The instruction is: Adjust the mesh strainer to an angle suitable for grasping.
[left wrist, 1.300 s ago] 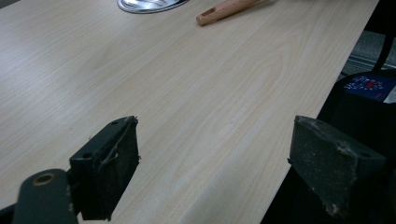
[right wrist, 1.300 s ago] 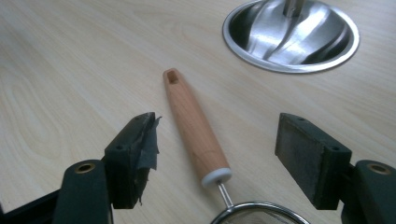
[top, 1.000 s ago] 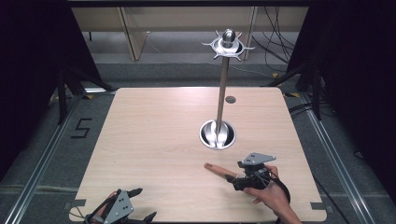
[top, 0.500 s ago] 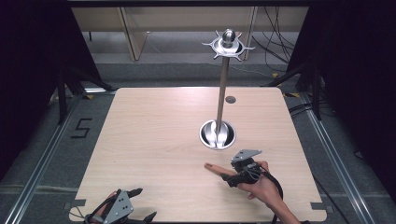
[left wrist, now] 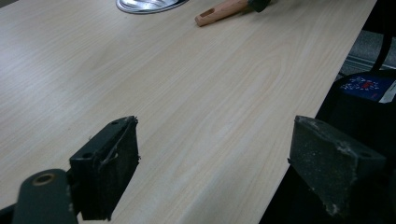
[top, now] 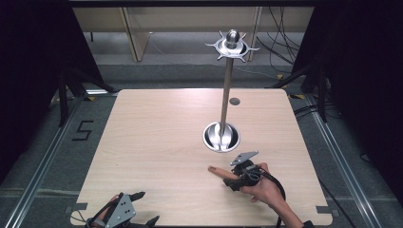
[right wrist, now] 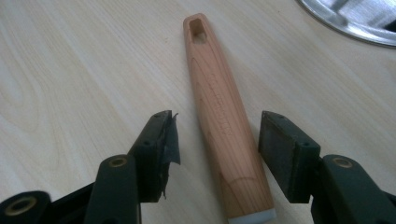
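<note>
A wooden handle (right wrist: 219, 116) with a slot hole at its far end lies flat on the table. It belongs to a utensil whose head is hidden under the hand (top: 266, 190). My right gripper (right wrist: 217, 140) is open, one jaw on each side of the handle, with gaps on both sides. In the high view the right gripper (top: 240, 178) sits front right of centre and the handle (top: 217, 171) sticks out to its left. My left gripper (top: 146, 208) rests at the table's front left edge, open and holding nothing (left wrist: 210, 158).
A metal stand rises from a round shiny base (top: 221, 137) just beyond the handle, with a thin pole (top: 226, 90) and a ring of hooks at the top (top: 232, 45). A small dark disc (top: 234, 101) lies behind it. The table's front edge (left wrist: 299, 116) runs beside the left gripper.
The right gripper has slid left along the handle, so more of the handle now lies between its open jaws. The left gripper has stayed put.
</note>
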Tool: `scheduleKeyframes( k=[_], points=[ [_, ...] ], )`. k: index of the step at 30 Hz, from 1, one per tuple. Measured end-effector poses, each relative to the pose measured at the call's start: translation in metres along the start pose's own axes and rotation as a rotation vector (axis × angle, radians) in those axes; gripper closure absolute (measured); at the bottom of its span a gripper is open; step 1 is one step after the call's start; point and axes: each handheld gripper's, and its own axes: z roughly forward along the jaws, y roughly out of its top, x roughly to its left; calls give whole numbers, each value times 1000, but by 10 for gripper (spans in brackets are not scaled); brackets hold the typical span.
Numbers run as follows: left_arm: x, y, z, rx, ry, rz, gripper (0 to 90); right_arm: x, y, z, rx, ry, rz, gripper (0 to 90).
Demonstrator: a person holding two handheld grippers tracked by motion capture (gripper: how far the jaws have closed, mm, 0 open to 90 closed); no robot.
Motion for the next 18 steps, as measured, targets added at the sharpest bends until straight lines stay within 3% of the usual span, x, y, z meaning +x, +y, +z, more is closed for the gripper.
scheduleKeyframes(
  k=[1,2,3,4,8,9,11,12,14,16,18],
  points=[
    [0,0,1,-12,5,-1,151,0,0,2,-18,0,-6,467],
    [0,0,1,-11,6,-1,151,-1,0,1,5,17,-20,471],
    [1,0,-1,12,0,12,151,1,0,2,-3,-11,-2,475],
    [1,0,-1,12,0,11,151,0,0,0,19,6,-20,483],
    [0,0,1,-9,4,3,151,-3,0,2,23,22,-64,512],
    [0,0,1,-11,5,1,151,-2,0,2,28,7,-53,518],
    [1,0,-1,11,1,10,151,-4,1,3,31,12,-75,532],
    [1,0,-1,14,-1,15,151,-2,1,3,29,3,-52,535],
    [0,0,1,-9,4,2,151,-2,2,1,48,-2,-42,542],
    [0,0,1,-10,6,-1,151,-4,3,2,47,7,-72,552],
    [1,0,-1,11,1,11,151,-3,3,2,54,-3,-71,561]
  ],
)
